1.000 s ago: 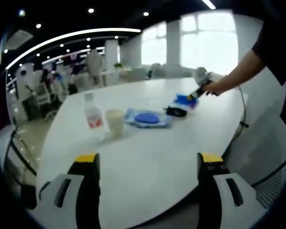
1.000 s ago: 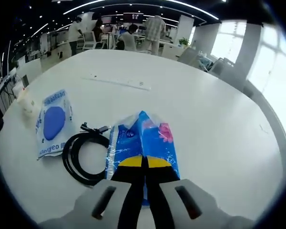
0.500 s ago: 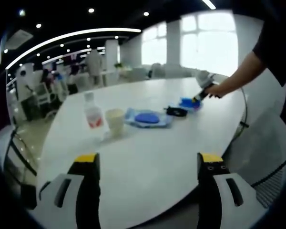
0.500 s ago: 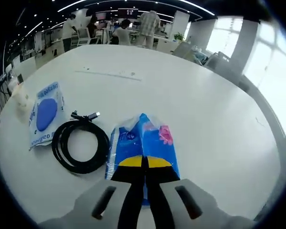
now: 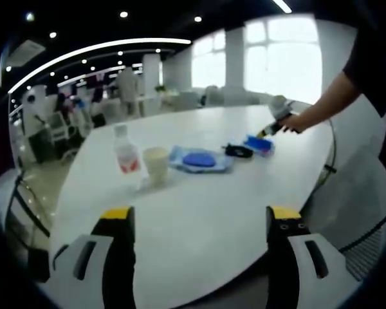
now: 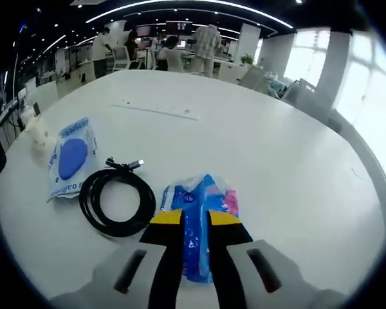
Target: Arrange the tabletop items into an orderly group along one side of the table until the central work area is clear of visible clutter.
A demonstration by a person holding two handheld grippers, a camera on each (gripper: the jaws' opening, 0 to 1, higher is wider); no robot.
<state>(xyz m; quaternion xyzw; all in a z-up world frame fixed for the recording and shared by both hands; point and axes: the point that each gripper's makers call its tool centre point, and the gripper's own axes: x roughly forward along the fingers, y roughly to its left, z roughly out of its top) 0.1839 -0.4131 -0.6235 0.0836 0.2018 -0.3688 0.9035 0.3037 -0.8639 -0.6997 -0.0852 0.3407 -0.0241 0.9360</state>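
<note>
In the right gripper view the right gripper [image 6: 195, 219] rises from the bottom centre of the frame, its yellow-tipped jaws slightly parted with the blue tissue pack [image 6: 199, 226] lying between and under them; the pack's crinkled top edge pokes out just above the jaw tips, and whether the jaws touch it cannot be told. Just left of the pack, nearly touching it, lies one coiled black cable [image 6: 116, 202], its plug ends pointing toward the upper right. Further left, at mid-left of the frame, is one flat blue-and-white packet [image 6: 71, 166], with a pale cup [image 6: 40, 136] beyond it near the left edge. A long thin white strip [image 6: 159, 109] lies well apart from these, in the upper middle of the white table [image 6: 283, 174].

In the left gripper view the left gripper [image 5: 197, 222] stands at the bottom of the frame, jaws spread wide with nothing between them, over the near bare part of the table. Across the middle of the frame the items form a row: one clear water bottle [image 5: 124, 153] with a red label at left, one cup just beside it, then the blue packet, the black cable and the blue tissue pack at right. There a person's hand [image 5: 294, 121] holds the right gripper down at the pack.
</note>
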